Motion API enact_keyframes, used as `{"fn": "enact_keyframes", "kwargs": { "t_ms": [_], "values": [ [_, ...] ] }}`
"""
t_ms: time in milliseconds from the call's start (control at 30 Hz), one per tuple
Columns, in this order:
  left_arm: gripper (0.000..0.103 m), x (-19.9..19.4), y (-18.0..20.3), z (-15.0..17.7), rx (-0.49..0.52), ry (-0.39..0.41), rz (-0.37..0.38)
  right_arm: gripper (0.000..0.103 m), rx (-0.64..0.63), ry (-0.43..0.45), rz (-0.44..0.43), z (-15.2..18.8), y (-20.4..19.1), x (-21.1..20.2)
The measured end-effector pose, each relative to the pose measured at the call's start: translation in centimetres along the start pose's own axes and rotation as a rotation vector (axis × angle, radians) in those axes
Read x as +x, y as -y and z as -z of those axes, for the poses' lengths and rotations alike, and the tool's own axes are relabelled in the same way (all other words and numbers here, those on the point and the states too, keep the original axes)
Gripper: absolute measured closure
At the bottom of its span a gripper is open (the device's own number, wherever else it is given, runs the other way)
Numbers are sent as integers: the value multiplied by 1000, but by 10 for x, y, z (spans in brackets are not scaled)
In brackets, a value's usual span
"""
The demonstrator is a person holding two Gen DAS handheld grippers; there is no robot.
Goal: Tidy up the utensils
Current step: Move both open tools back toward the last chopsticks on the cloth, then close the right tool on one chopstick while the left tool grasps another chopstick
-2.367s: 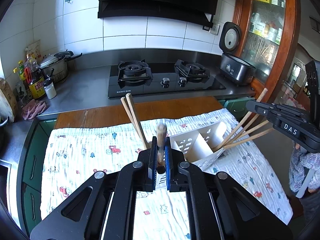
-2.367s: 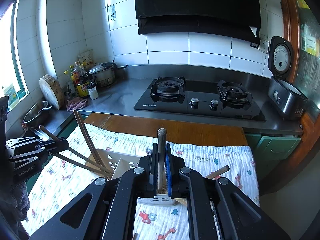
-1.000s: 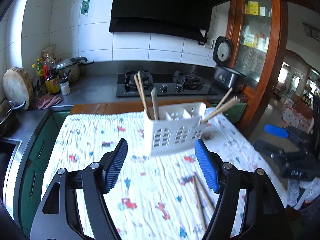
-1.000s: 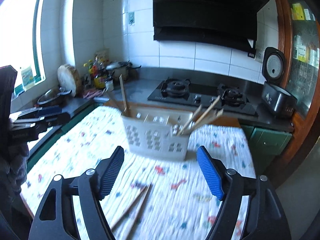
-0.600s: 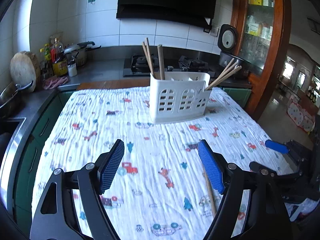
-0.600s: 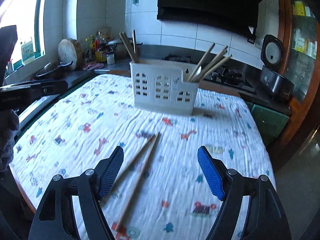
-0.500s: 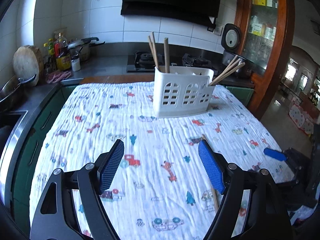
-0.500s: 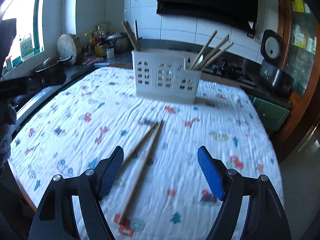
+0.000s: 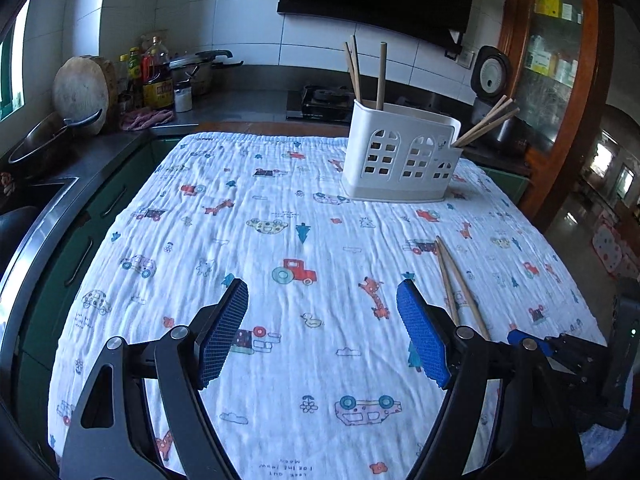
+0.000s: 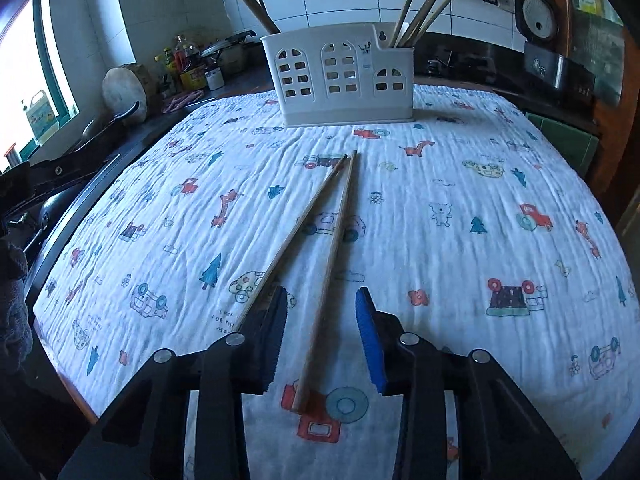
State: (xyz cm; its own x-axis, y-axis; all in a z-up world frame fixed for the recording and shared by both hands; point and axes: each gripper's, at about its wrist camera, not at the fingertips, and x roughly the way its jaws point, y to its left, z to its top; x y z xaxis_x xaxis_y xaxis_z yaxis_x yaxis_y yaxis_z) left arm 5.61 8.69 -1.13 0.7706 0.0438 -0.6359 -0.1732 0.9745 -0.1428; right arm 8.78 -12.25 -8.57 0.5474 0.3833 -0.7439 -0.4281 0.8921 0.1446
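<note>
A white utensil holder [image 9: 400, 160] stands at the far side of the cloth-covered table, with wooden chopsticks [image 9: 380, 76] upright in its left end and more leaning out of its right end. It also shows in the right wrist view [image 10: 340, 76]. Two loose chopsticks [image 10: 320, 240] lie on the cloth; they also show in the left wrist view [image 9: 456, 284]. My right gripper [image 10: 320, 320] is open low over the cloth, its fingers on either side of the right chopstick's near part. My left gripper [image 9: 322, 332] is open wide and empty above the cloth.
The table carries a white printed cloth [image 9: 280, 240]. A steel counter [image 9: 240, 100] with bottles, a pot and a gas stove runs behind. A sink edge [image 9: 40, 200] is at the left. A rice cooker [image 10: 552, 40] and a wooden cabinet [image 9: 560, 60] are at the right.
Both grippers let go of chopsticks into the holder, opened and pulled back low over the cloth. My right gripper has since narrowed around one loose chopstick.
</note>
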Motion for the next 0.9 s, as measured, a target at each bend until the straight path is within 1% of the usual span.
{"fn": "enact_keyframes", "kwargs": {
  "t_ms": [167,300,533,767,900],
  "values": [
    [27,3,-5,6,-9,-9,-9,80,13,-6,4,-1,-3,5],
    [27,6,-4,10,3,-15,-17,87,19,-22,11,-1,-5,12],
    [27,10,-3,16,-5,-29,-6,93,33,-44,42,-1,-4,21],
    [27,11,5,22,0,-40,8,94,10,-33,92,1,-11,22],
    [27,12,15,27,11,-55,19,95,10,-22,93,3,-10,21]
  ]
}}
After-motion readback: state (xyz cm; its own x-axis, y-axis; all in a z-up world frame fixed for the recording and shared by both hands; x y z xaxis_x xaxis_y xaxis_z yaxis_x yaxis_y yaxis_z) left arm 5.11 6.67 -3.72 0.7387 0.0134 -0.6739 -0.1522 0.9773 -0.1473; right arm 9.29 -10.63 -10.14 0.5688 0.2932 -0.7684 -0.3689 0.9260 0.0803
